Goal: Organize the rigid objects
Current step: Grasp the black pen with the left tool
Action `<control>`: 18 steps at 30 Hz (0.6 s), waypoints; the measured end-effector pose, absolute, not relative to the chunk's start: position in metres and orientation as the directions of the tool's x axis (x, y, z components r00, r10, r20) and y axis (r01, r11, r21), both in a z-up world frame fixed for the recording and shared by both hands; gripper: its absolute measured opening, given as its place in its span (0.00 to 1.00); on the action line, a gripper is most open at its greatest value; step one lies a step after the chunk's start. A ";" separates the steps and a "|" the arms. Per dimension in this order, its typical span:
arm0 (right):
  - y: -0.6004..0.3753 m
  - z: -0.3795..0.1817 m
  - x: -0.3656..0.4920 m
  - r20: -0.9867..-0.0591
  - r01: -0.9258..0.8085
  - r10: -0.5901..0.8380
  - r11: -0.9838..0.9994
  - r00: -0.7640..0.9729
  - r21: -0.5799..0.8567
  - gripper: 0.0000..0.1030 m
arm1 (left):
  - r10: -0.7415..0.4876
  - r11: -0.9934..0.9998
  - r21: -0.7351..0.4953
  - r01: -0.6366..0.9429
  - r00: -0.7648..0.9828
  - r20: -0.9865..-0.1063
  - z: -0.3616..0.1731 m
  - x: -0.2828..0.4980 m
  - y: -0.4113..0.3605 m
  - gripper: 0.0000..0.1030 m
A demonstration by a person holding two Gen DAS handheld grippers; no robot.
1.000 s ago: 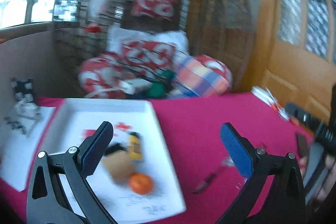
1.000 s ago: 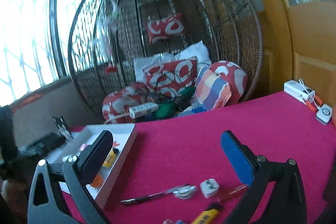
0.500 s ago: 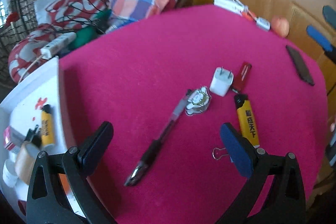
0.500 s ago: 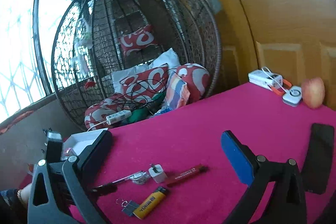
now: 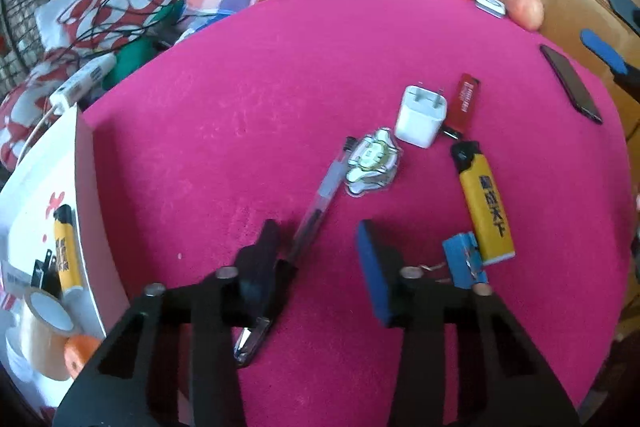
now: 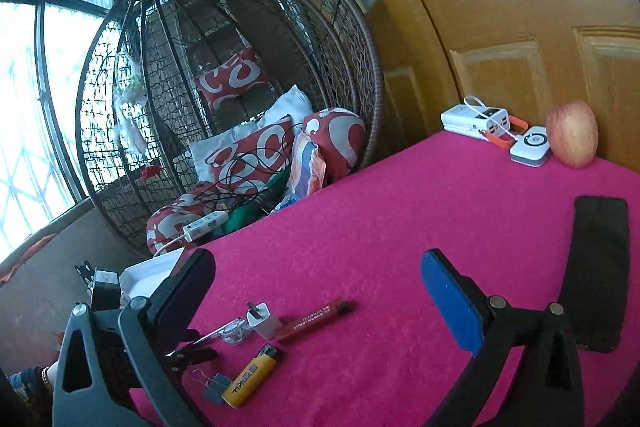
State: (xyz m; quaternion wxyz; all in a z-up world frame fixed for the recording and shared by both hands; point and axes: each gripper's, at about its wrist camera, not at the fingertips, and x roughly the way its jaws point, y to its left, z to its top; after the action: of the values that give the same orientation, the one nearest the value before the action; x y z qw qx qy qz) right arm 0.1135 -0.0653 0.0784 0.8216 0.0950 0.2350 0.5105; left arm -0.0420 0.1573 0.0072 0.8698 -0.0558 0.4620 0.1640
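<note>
On the pink tablecloth lie a pen (image 5: pixel 320 199), a cartoon charm (image 5: pixel 372 161), a white plug adapter (image 5: pixel 420 117), a red USB stick (image 5: pixel 464 103), a yellow lighter (image 5: pixel 486 211) and a blue binder clip (image 5: pixel 464 261). My left gripper (image 5: pixel 318 251) is low over the pen, jaws partly closed around its lower barrel with a gap left. A white tray (image 5: pixel 86 211) at the left holds a yellow lighter, tape roll and orange. My right gripper (image 6: pixel 316 291) is open and empty above the table; the same items (image 6: pixel 316 321) lie below it.
A black phone (image 5: pixel 570 83) lies at the right, also in the right wrist view (image 6: pixel 596 267). An apple (image 6: pixel 572 133), a power bank (image 6: pixel 476 121) and a small white device (image 6: pixel 530 145) sit at the far edge by the wooden door. A wicker hanging chair with cushions (image 6: pixel 256 147) stands behind.
My left gripper has swung from over the tray to the loose items, dropped down to the pen, and its jaws have narrowed around it. My right gripper has drifted right, still open.
</note>
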 end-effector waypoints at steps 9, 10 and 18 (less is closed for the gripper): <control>-0.017 0.068 0.103 -0.429 -0.873 0.872 0.386 0.238 0.300 1.00 | 0.249 0.935 0.045 -0.352 0.563 -0.788 0.006 -0.053 0.151 0.11; -0.007 0.064 0.100 -0.472 -0.891 0.854 0.372 0.219 0.261 1.00 | 0.247 0.932 0.030 -0.362 0.570 -0.784 0.006 -0.056 0.150 0.10; 0.049 0.045 0.077 -0.594 -0.955 0.783 0.287 0.184 0.082 0.99 | 0.239 0.891 -0.080 -0.448 0.609 -0.756 0.010 -0.080 0.152 0.08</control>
State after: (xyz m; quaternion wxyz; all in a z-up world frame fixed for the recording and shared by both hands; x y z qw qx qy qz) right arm 0.0775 0.0485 0.0452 0.7534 -0.1561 0.2750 0.5765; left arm -0.0798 0.1519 0.0099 0.8873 -0.1315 0.3974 0.1934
